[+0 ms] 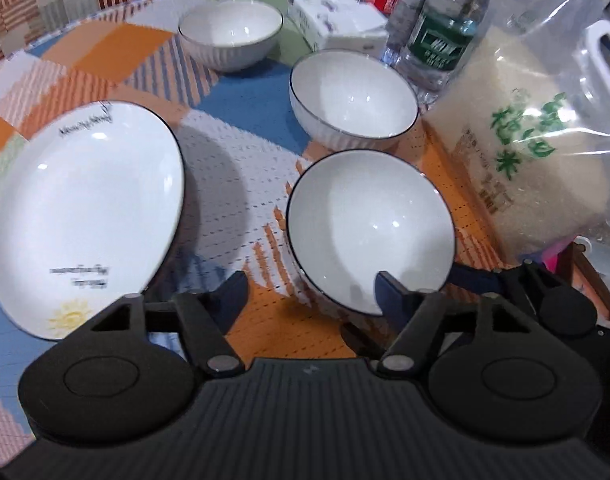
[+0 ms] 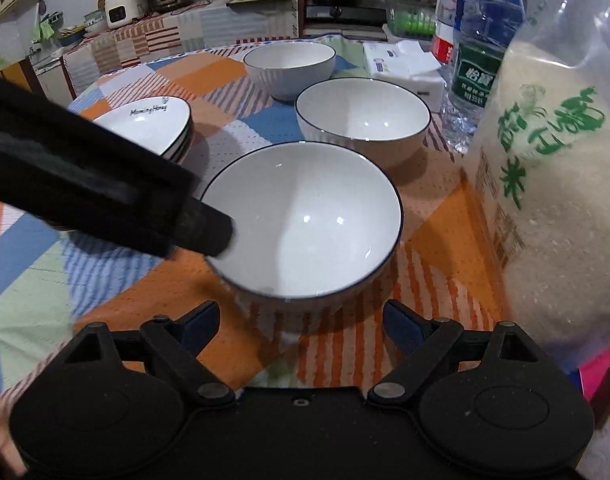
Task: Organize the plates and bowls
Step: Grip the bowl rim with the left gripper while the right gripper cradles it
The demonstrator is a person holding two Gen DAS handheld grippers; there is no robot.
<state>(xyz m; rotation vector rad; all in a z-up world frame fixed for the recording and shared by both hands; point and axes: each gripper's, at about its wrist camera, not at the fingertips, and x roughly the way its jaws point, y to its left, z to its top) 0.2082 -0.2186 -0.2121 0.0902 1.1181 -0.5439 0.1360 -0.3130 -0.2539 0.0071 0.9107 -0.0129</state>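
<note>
The left gripper [image 1: 311, 290] is reaching low over the tablecloth [image 1: 241, 200], jaws spread wide, one finger [image 2: 203, 232] poking inside the nearest bowl [image 1: 369, 232] at its 9 o'clock rim. The right gripper [image 2: 301, 324] is hovering open at the bowl's 6 o'clock. Stacked plates [image 1: 85, 216] are sitting at 9 o'clock; two more bowls [image 1: 353, 96] are lining up toward 12.

Bowls [image 2: 305, 216] looked glazed ceramic, glossy, I saw light glints | plate [image 1: 85, 216] same glossy white glaze | tablecloth [image 1: 245, 208] woven cloth, matt, dimpled | rice bag [image 2: 553, 184] clear shiny plastic | bottles [image 2: 481, 52] clear plastic | my grippers' fingers [image 2: 201, 324] matt black plastic
</note>
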